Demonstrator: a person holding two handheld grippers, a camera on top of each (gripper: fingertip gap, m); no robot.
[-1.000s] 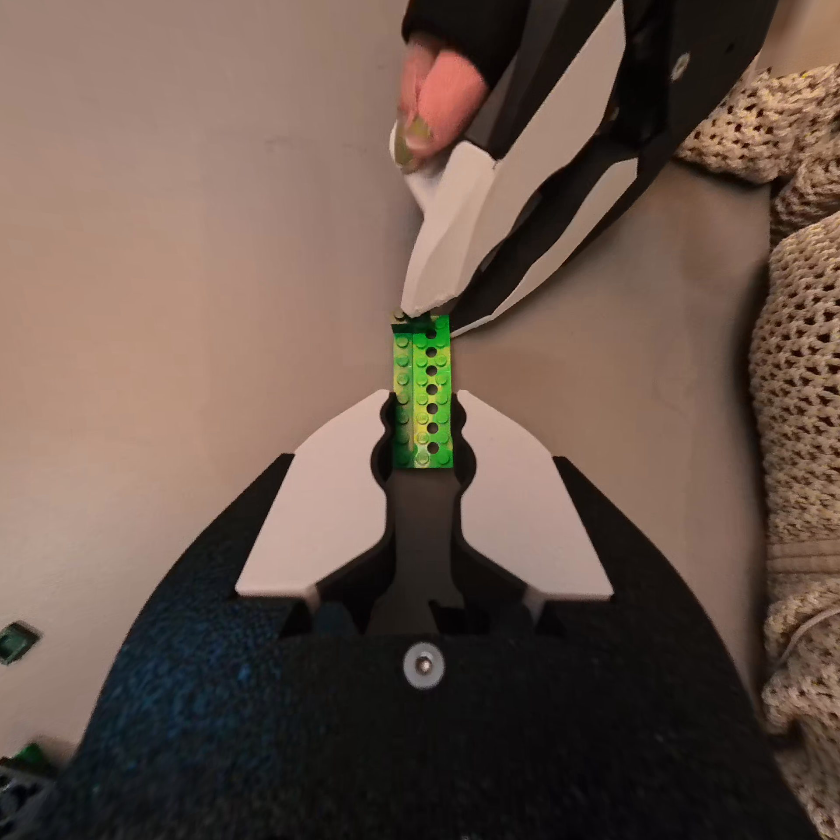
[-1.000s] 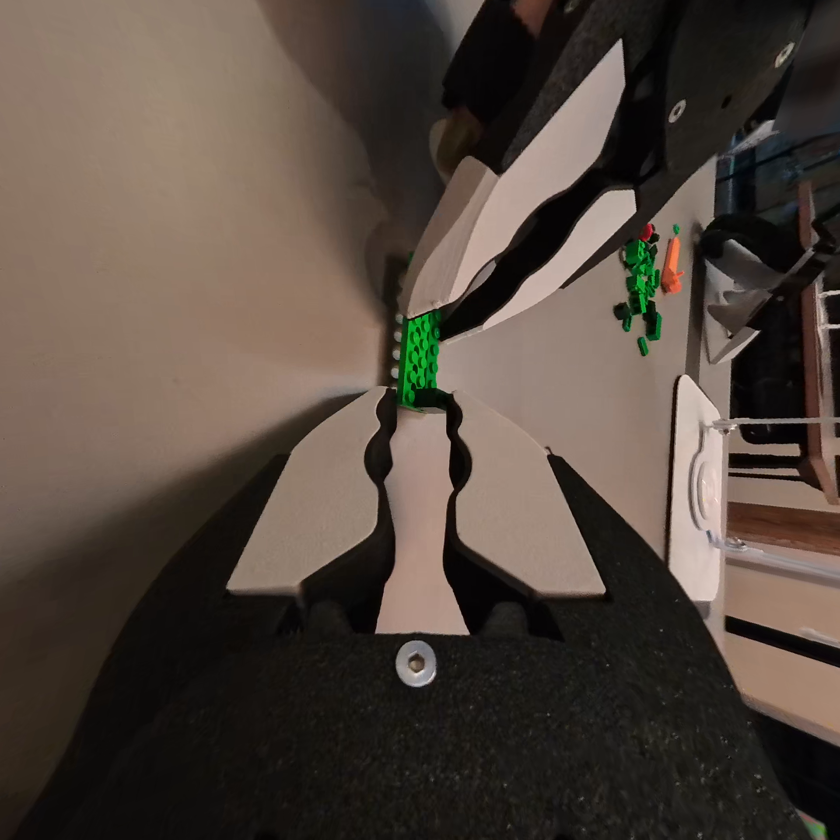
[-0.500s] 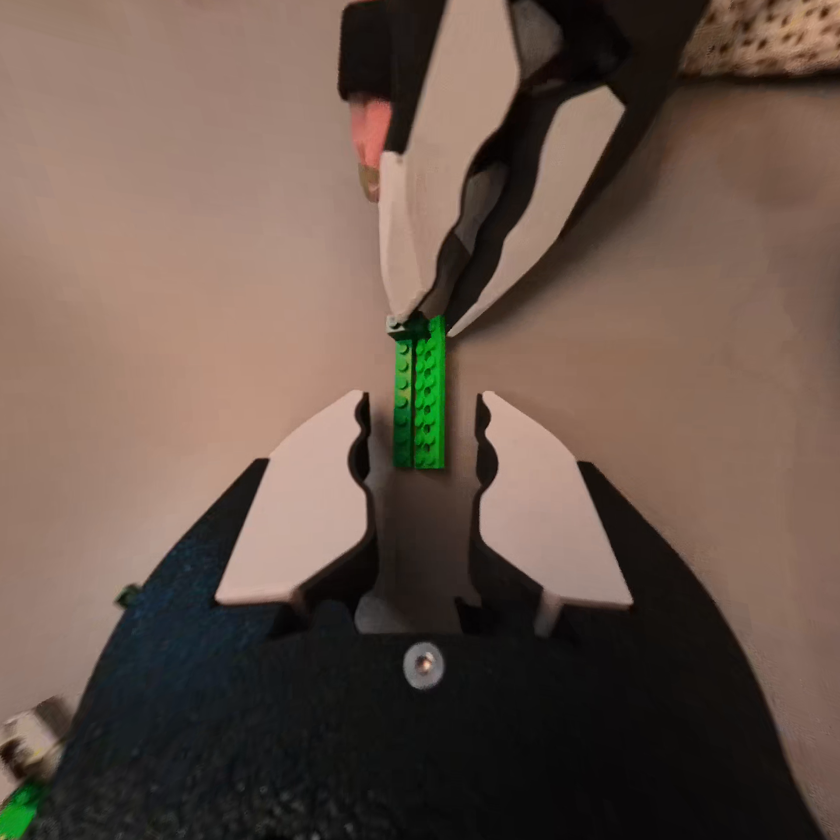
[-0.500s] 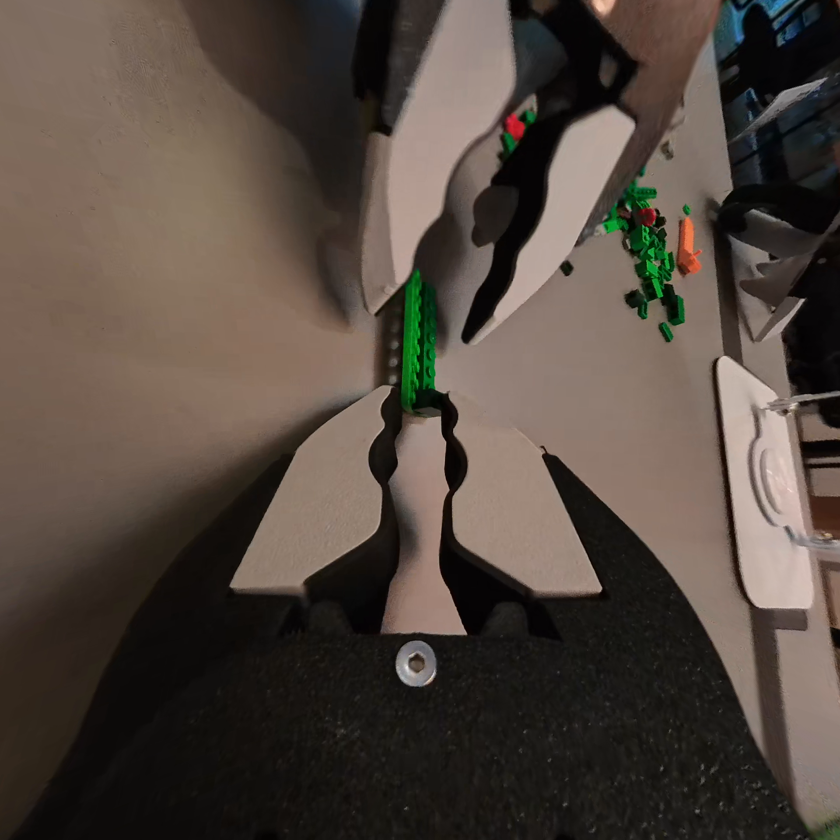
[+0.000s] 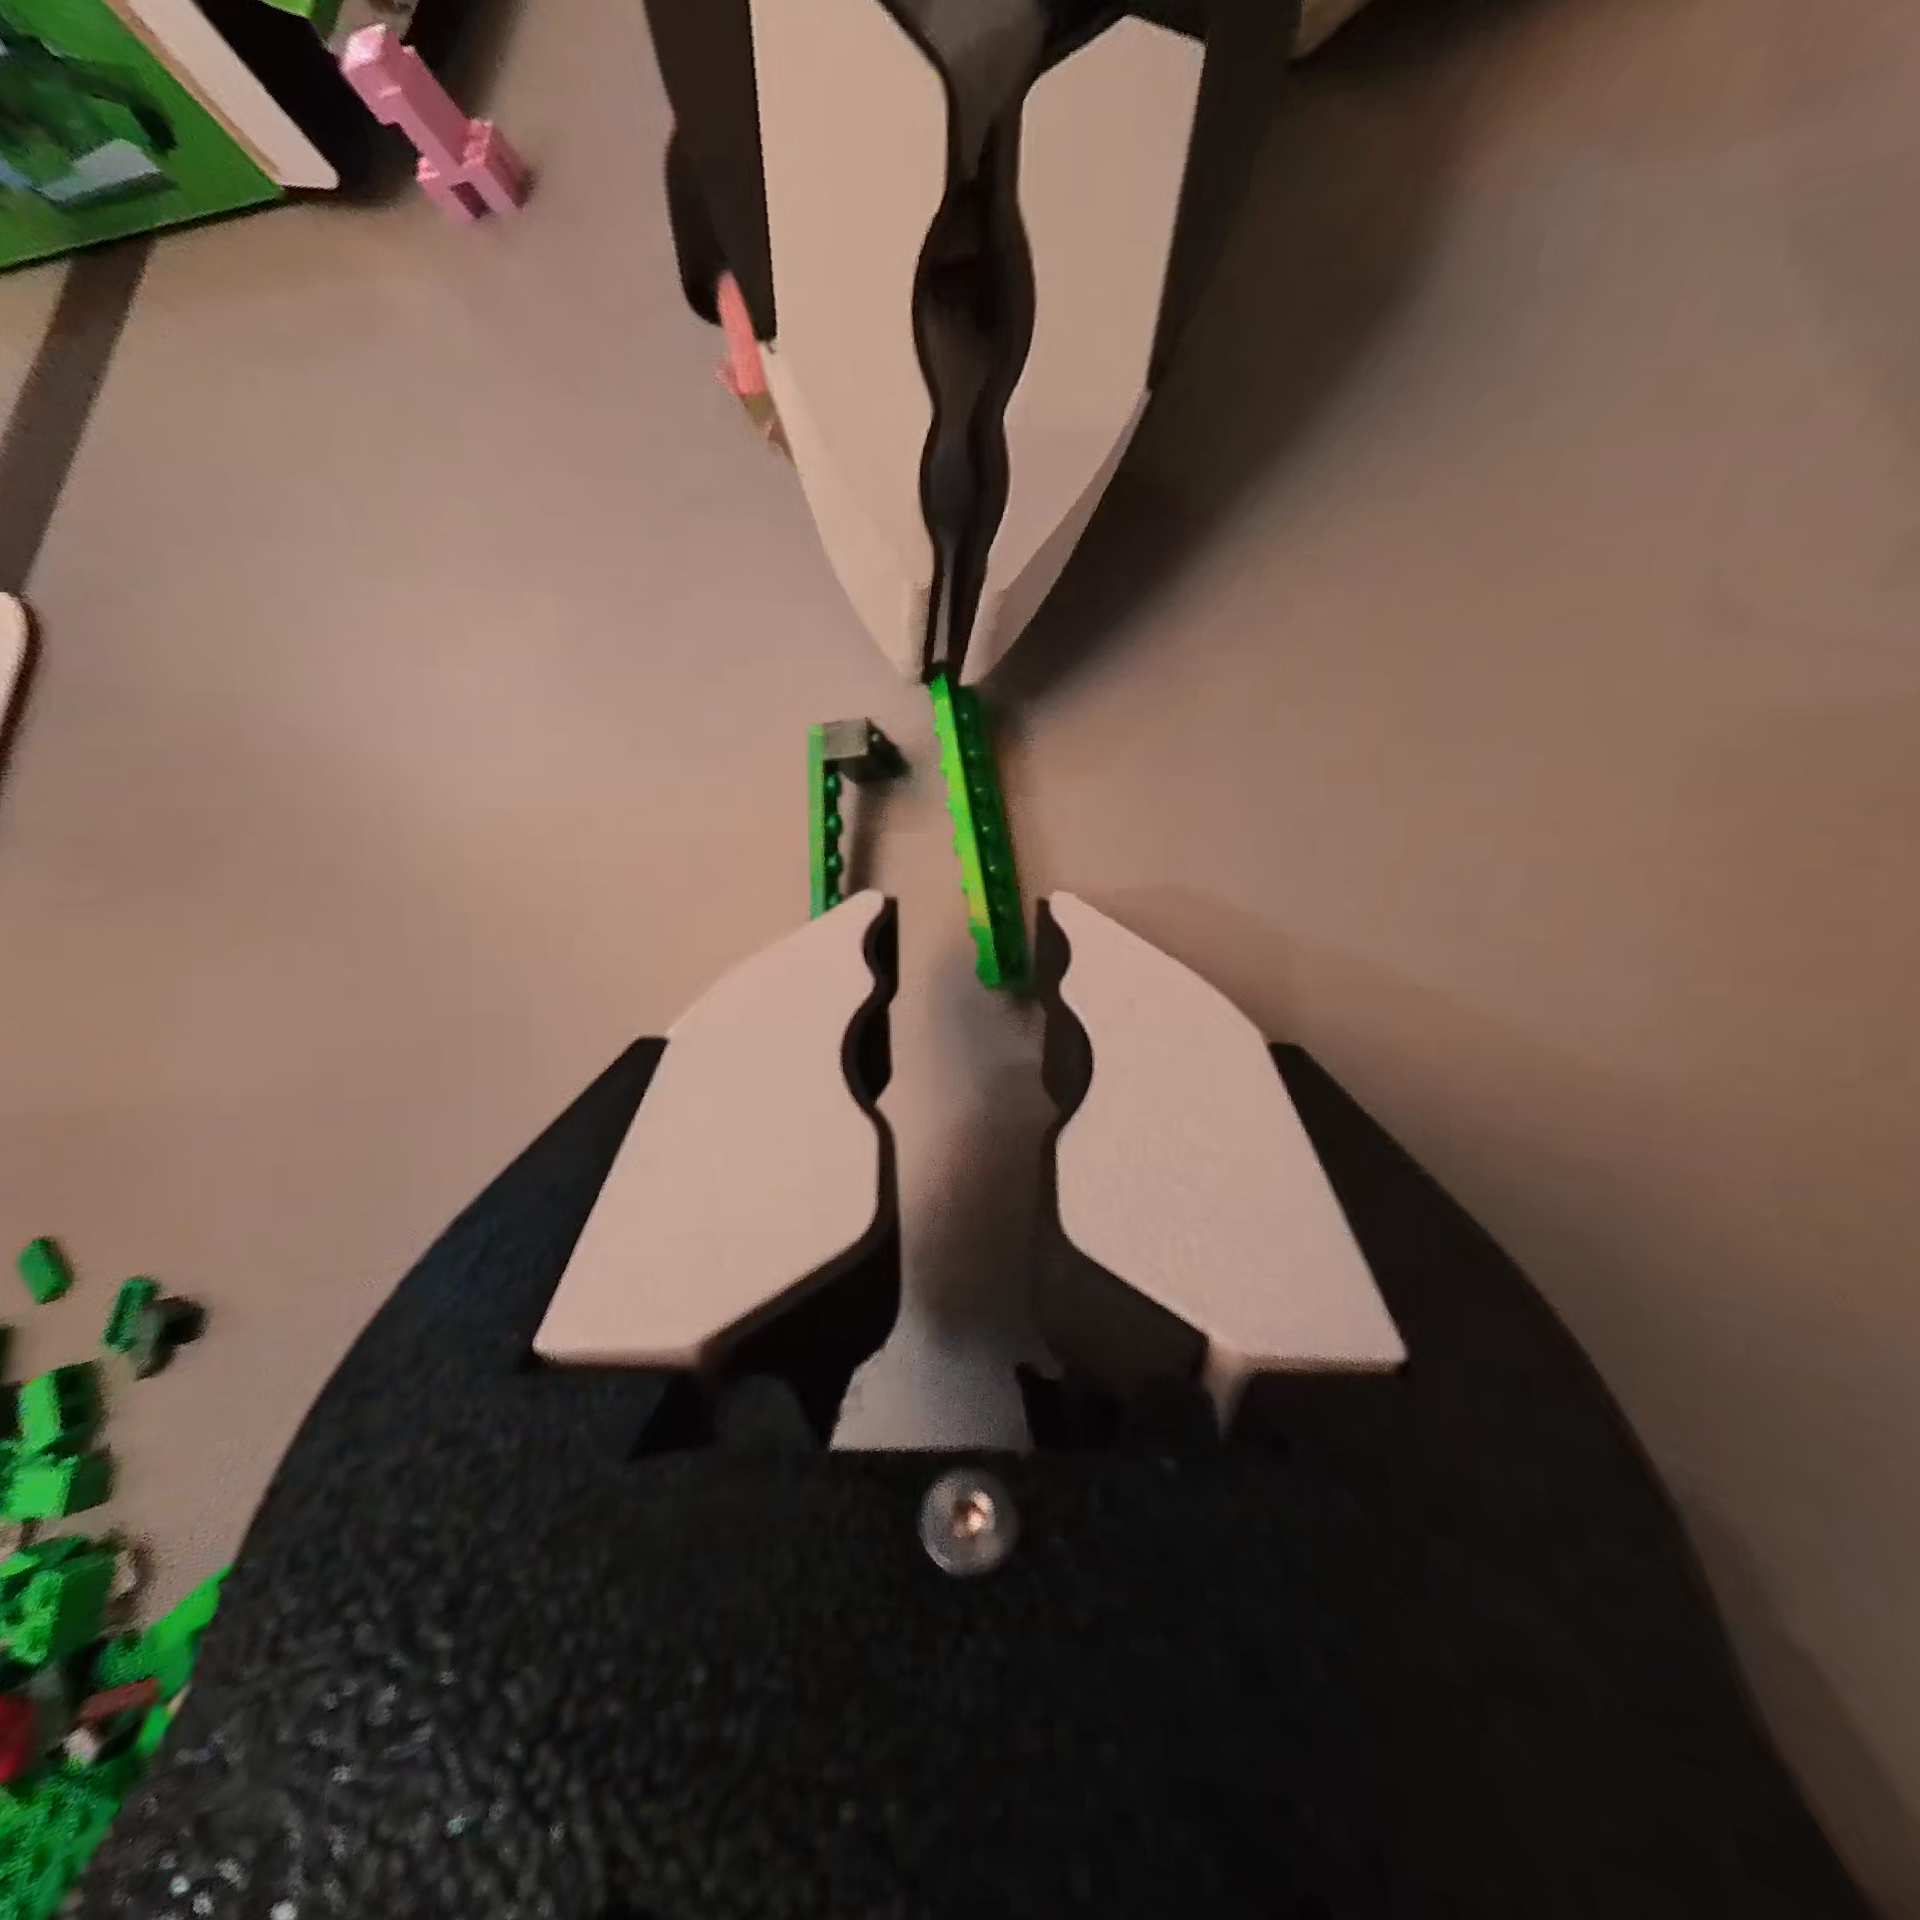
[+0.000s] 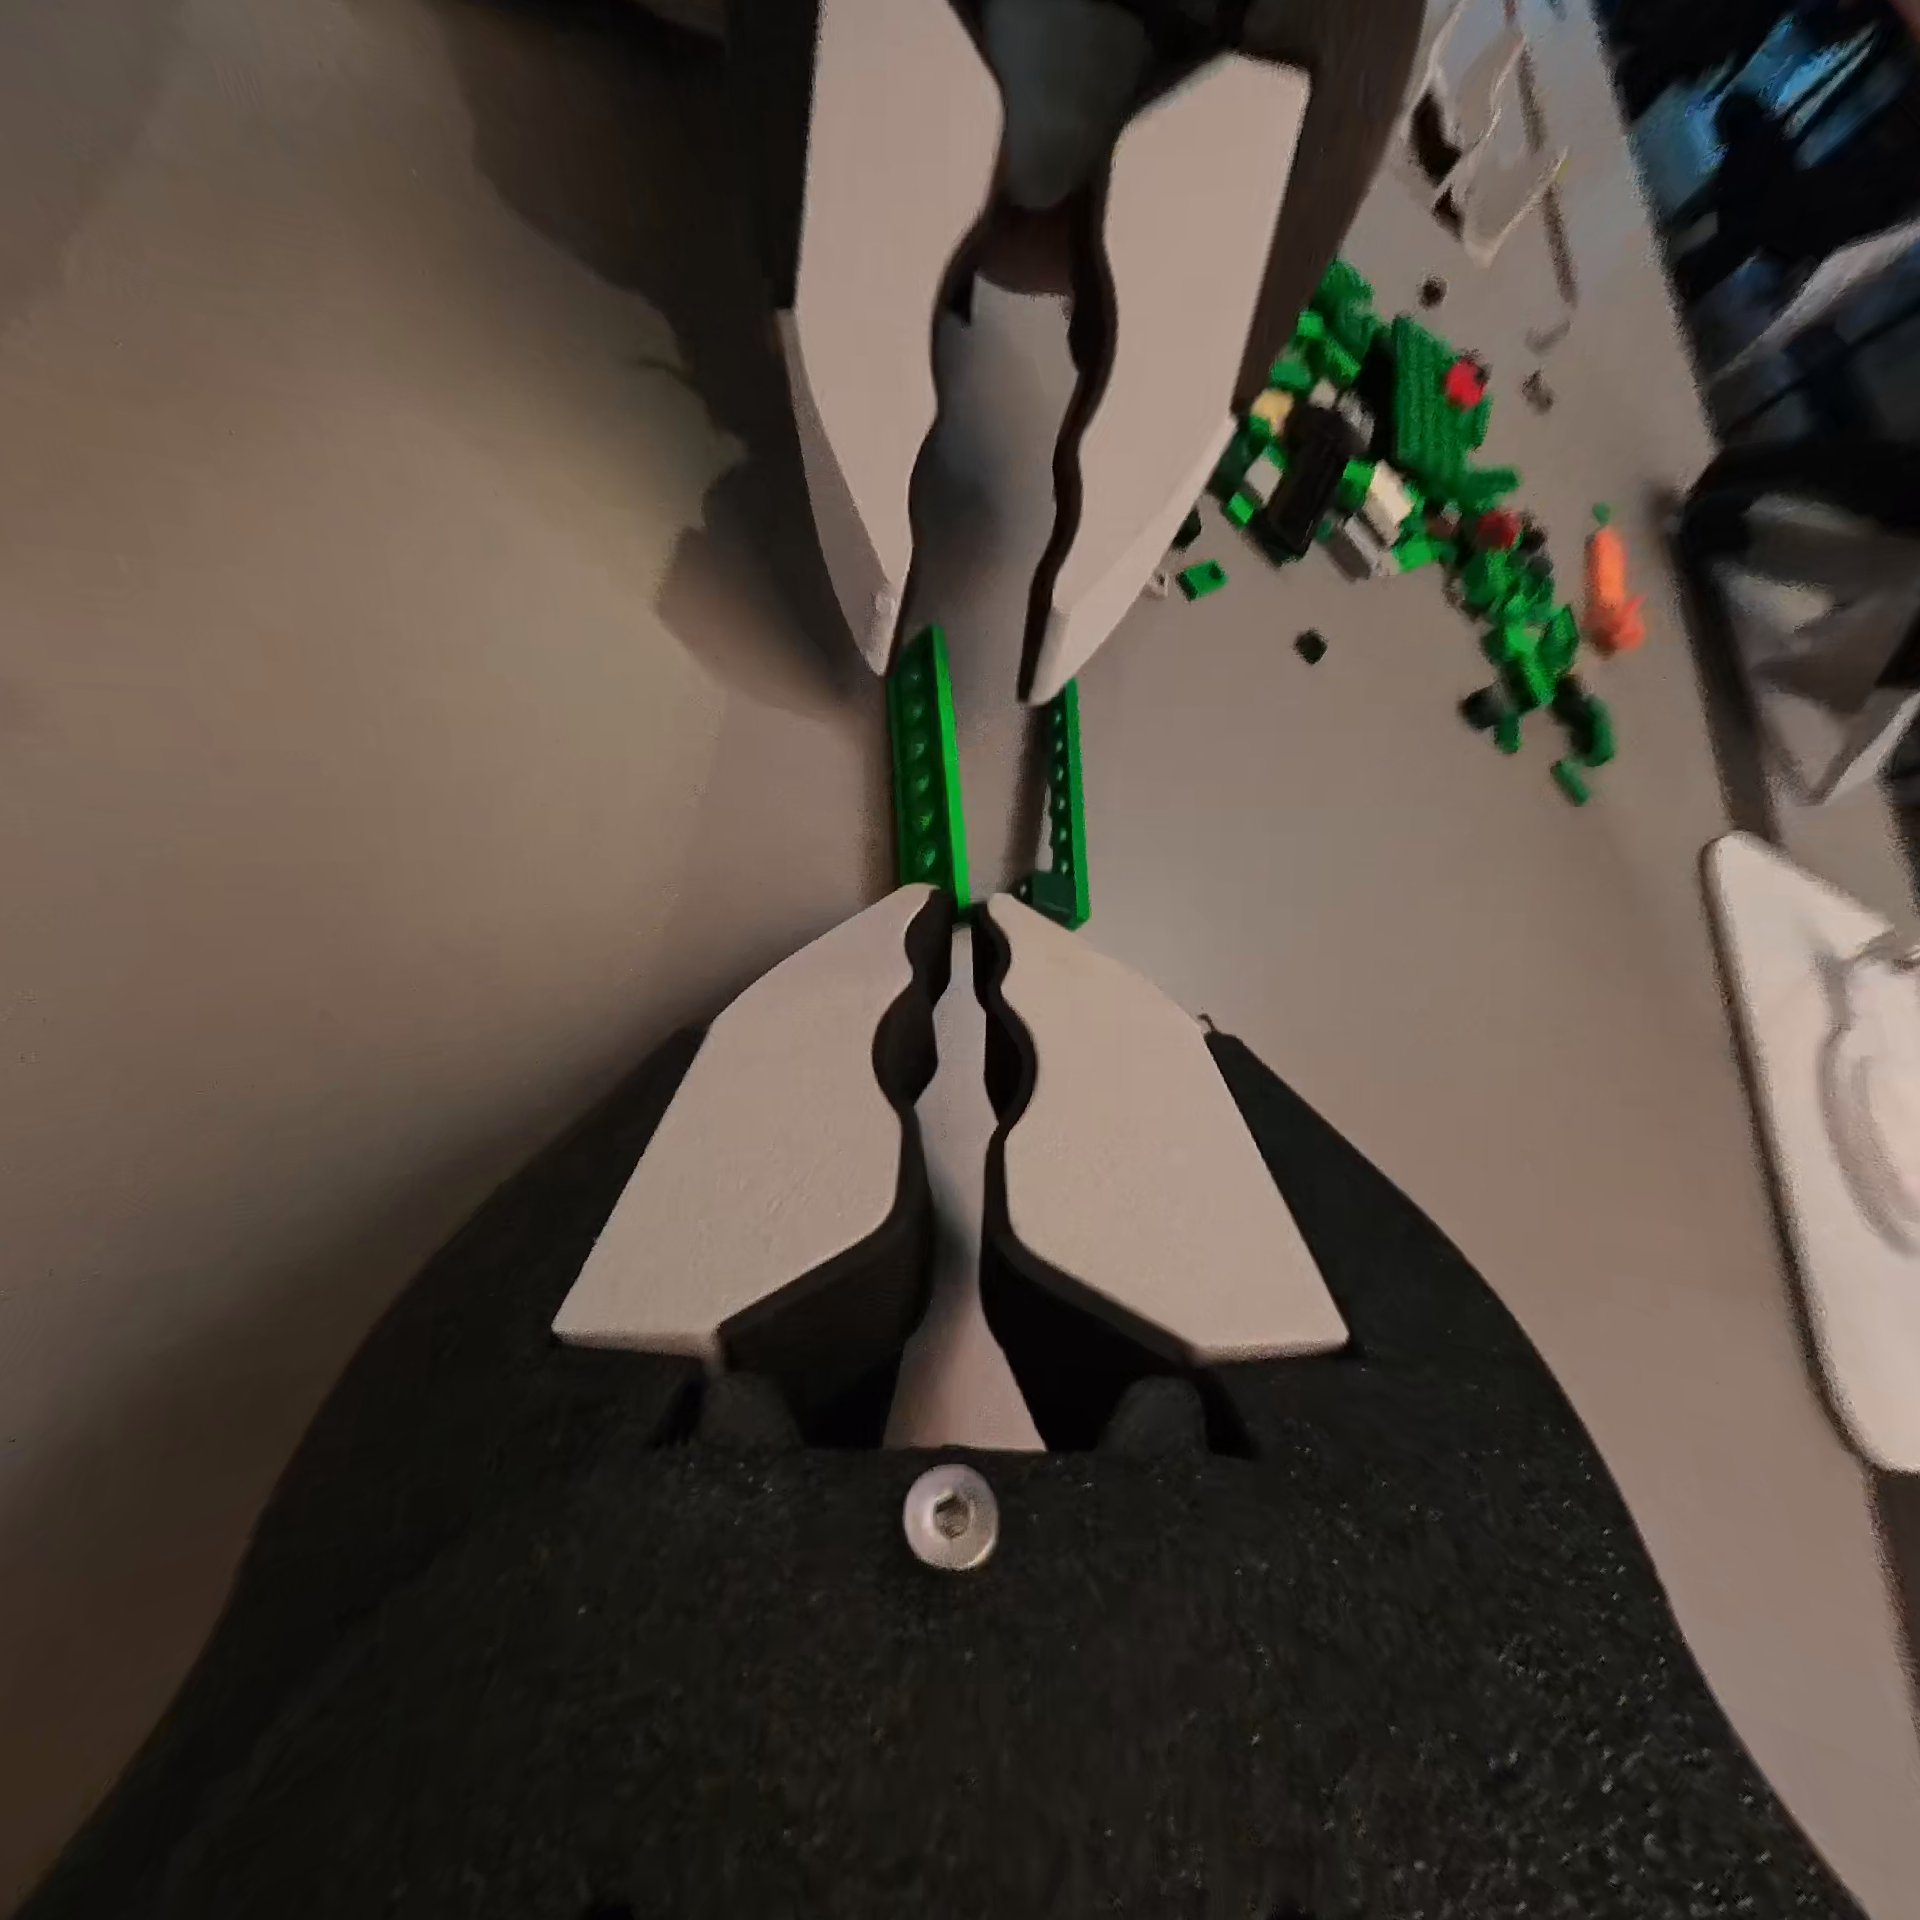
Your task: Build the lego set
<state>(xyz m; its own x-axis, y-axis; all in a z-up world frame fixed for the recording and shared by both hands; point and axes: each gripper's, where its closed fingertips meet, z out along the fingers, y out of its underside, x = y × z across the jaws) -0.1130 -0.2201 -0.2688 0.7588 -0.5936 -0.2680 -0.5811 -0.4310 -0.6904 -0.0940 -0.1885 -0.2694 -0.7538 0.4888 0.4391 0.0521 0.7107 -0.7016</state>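
Pinching one end of a green strip point(image 6: 928, 769), the right claw point(image 6: 963, 914) was clenched on it above the surface point(image 6: 364, 623); the left claw point(image 5: 966, 935) stood released around its other end, a second strip point(image 6: 1062, 800) just beside.

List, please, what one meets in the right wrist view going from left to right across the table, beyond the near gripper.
Green plate held on edge → second green strip with a small corner brick → loose brick pile → orange carrot piece → white board at the edge.
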